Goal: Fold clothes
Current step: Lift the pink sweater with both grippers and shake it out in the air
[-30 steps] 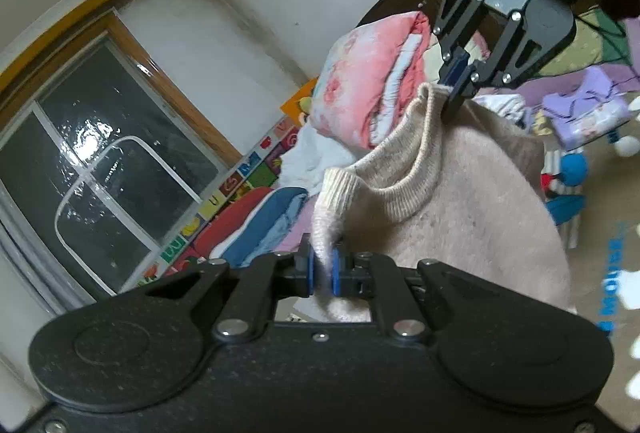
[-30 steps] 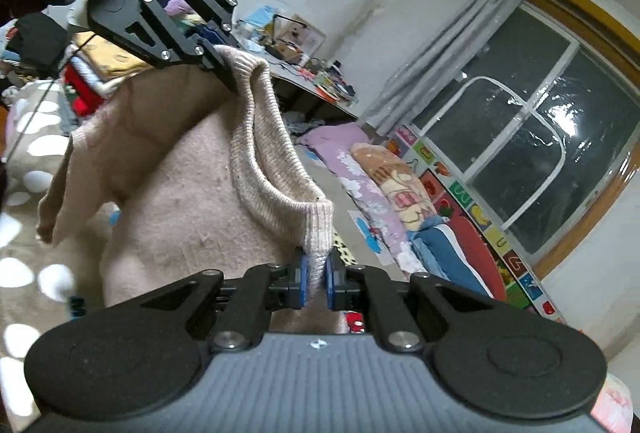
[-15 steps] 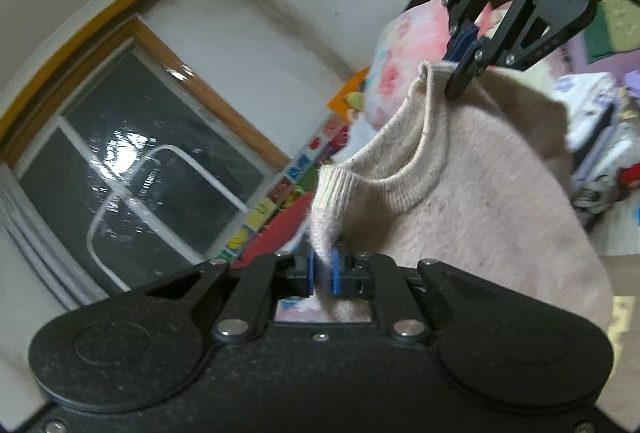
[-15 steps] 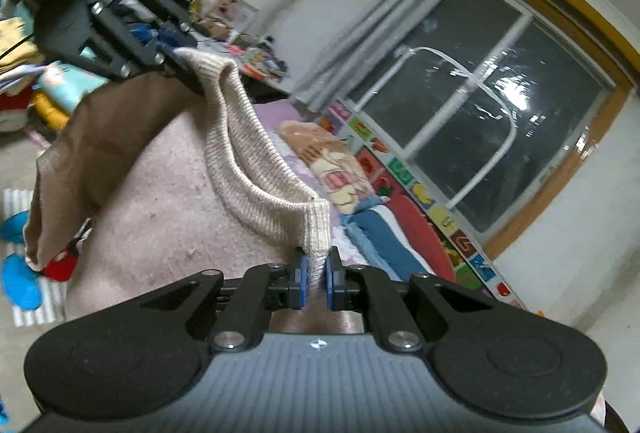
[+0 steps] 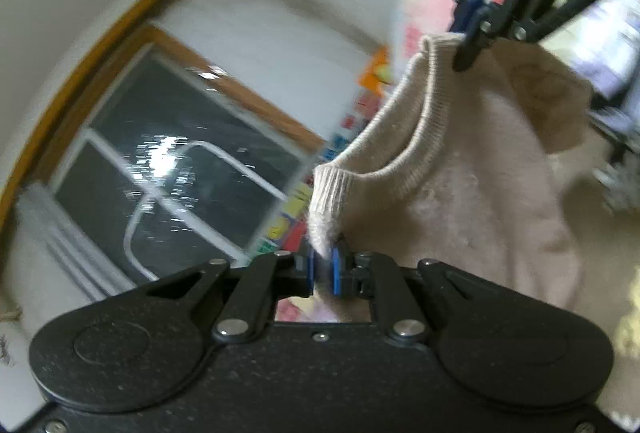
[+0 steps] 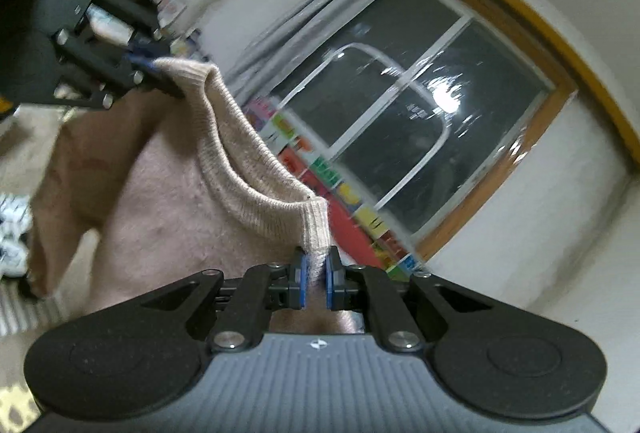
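A beige knit sweater (image 5: pixel 472 193) hangs in the air between my two grippers, held by its ribbed neckline. My left gripper (image 5: pixel 324 269) is shut on one corner of the collar, close to the lens. In the left wrist view my right gripper (image 5: pixel 470 33) shows at the upper right, shut on the other collar corner. The right wrist view mirrors this: my right gripper (image 6: pixel 314 275) pinches the ribbed edge of the sweater (image 6: pixel 172 201), and my left gripper (image 6: pixel 156 67) grips the far corner at upper left. The sweater's body and a sleeve (image 6: pixel 44 233) droop below.
A large dark window (image 6: pixel 416 121) with a wooden frame and a grey curtain (image 6: pixel 320 5) fills the wall behind. A colourful letter mat (image 6: pixel 340 189) runs under it. Pink folded bedding (image 5: pixel 424 5) and blurred clutter (image 5: pixel 600 41) sit behind the right gripper. Beige floor lies below.
Both grippers swung sideways and sank a little with the sweater still held between them. The window now fills more of both views, and the piles of clothes have slid out of sight.
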